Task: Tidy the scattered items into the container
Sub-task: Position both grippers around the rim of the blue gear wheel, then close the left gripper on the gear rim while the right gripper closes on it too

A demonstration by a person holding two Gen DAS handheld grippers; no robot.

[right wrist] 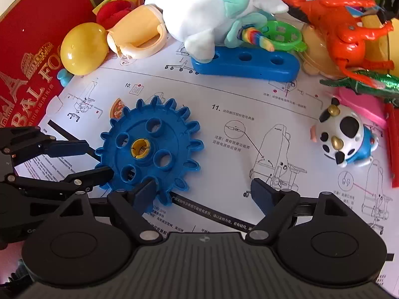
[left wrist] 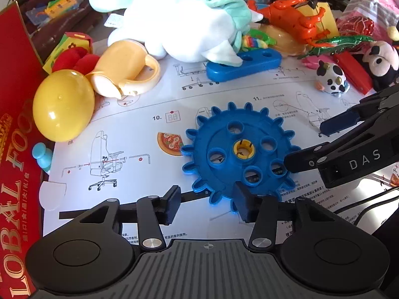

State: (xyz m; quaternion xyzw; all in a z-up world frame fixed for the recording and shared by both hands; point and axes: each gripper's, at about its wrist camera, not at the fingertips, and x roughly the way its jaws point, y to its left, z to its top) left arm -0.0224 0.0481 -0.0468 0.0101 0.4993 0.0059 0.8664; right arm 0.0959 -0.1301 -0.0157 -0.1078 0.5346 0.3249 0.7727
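A red box [left wrist: 15,124] runs up the left edge of both views. A blue toothed gear [left wrist: 237,152] lies flat on an instruction sheet [left wrist: 124,124], centre frame. The left gripper [left wrist: 208,205] and right gripper [right wrist: 202,195] both stand apart, holding nothing, each with one finger over the gear's near rim; neither looks clearly nearer.
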